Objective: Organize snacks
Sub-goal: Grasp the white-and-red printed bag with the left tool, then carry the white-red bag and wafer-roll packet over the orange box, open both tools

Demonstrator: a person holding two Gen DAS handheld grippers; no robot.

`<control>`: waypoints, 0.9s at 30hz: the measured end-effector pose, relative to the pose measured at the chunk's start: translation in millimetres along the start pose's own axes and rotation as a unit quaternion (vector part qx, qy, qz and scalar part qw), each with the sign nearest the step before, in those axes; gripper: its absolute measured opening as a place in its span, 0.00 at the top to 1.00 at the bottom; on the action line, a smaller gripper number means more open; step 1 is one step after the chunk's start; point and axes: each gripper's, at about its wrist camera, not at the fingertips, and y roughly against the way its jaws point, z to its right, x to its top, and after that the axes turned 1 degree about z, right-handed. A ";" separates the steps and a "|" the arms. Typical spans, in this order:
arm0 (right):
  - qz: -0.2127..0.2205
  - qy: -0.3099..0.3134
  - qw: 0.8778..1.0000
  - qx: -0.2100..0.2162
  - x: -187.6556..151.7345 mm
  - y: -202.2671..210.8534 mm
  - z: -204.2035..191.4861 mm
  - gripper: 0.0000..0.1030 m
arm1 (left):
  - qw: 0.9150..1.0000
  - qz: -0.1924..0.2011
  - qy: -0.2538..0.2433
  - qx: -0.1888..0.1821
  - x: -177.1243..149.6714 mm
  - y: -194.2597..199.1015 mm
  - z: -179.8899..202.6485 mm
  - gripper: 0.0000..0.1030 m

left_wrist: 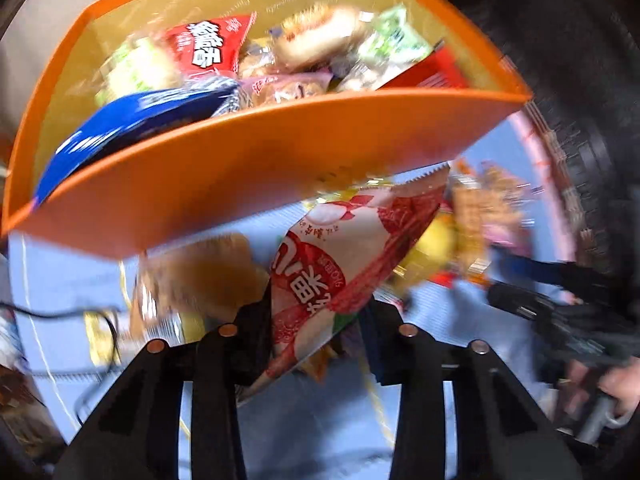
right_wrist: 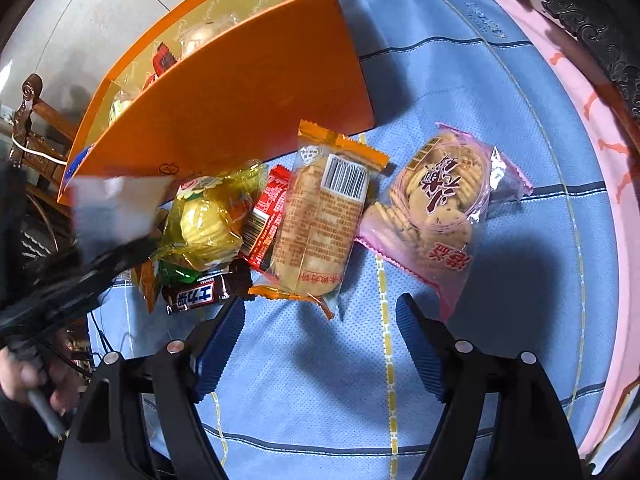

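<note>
My left gripper [left_wrist: 316,314] is shut on a red and white snack packet [left_wrist: 340,256], which hangs tilted just in front of the orange box [left_wrist: 240,184]. The box holds several snacks, among them a red packet [left_wrist: 208,44] and a blue packet [left_wrist: 120,120]. My right gripper [right_wrist: 320,302] stands open above the blue cloth with nothing between its fingers. Just beyond it lie an orange-wrapped cracker packet [right_wrist: 324,216] and a pink biscuit packet [right_wrist: 440,204]. A yellow packet [right_wrist: 208,216], a red packet [right_wrist: 268,220] and a brown chocolate bar [right_wrist: 200,296] lie by the orange box [right_wrist: 240,92].
A blue checked cloth [right_wrist: 320,400] covers the surface, with a pink border [right_wrist: 580,160] at the right. A brown pastry packet [left_wrist: 200,276] lies left of the held packet. A person's hand [right_wrist: 24,380] grips the other tool's handle. A carved wooden chair [right_wrist: 32,120] stands at far left.
</note>
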 end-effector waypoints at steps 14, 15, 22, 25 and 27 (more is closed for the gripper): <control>0.022 -0.006 0.999 -0.036 45.2 -12.7 -19.1 0.22 | 0.998 -0.029 0.050 0.018 -58.8 12.6 -27.4 0.64; 0.026 0.003 0.999 -0.046 48.1 -16.0 -24.5 0.22 | 0.998 -0.027 0.047 0.018 -57.8 13.7 -25.2 0.63; 0.000 0.010 0.999 -0.037 55.6 -36.9 -30.6 0.34 | 0.998 -0.029 0.045 0.016 -58.8 12.4 -19.1 0.63; -0.011 0.034 0.999 0.019 58.3 -45.7 -30.0 0.59 | 0.998 -0.036 0.049 0.016 -56.7 6.1 -17.1 0.62; -0.019 0.028 0.999 0.039 61.8 -45.8 -30.3 0.76 | 0.998 -0.042 0.049 0.017 -56.1 3.6 -17.2 0.62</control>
